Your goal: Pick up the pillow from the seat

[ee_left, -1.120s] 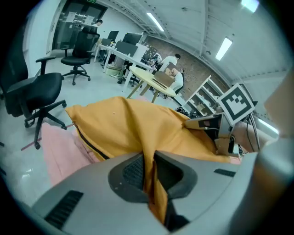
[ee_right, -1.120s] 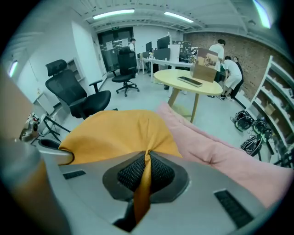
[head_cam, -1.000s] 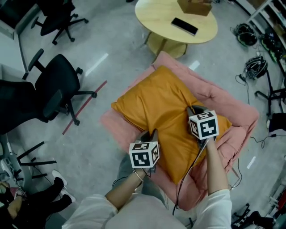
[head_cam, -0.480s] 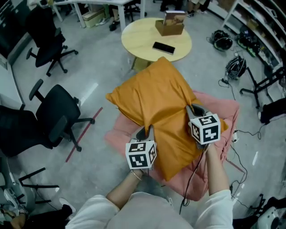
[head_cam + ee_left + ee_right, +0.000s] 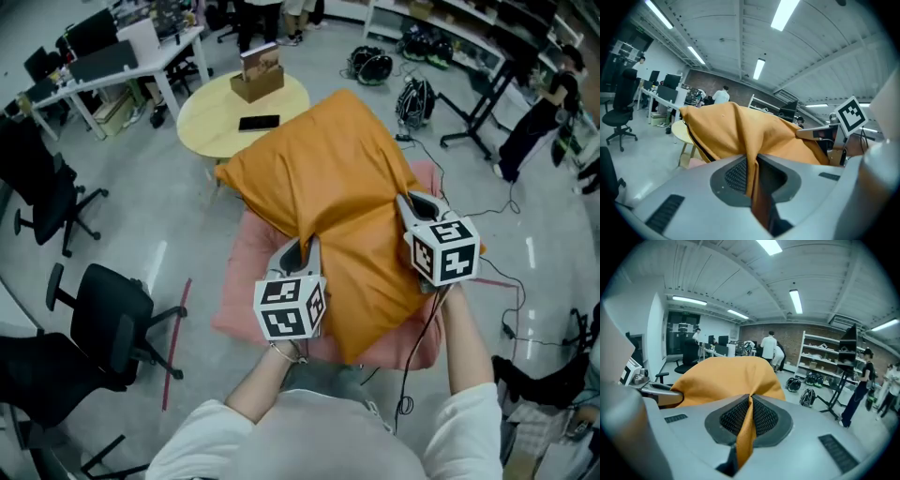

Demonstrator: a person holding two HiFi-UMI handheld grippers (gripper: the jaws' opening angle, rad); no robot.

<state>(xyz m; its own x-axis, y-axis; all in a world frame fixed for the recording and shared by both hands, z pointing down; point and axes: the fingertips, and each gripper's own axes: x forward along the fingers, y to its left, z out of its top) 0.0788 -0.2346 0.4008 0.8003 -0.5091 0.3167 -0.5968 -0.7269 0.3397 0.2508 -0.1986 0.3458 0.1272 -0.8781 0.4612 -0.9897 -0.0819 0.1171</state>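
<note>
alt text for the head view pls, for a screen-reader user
Seen from above, a person holds a large orange fabric pillow with the left gripper and the right gripper each shut on a fold of it. A pink padded seat lies beneath, and a round pale yellow table stands beyond.

Left tongs [image 5: 302, 249], right tongs [image 5: 418, 202] clamped tight, side by side.

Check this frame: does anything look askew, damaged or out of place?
Nothing damaged or spilled. The orange pillow hangs tilted over the pink seat, with a deep fold between the left gripper and right gripper, each shut on a pinch of its cover. That fits the grip.
</note>
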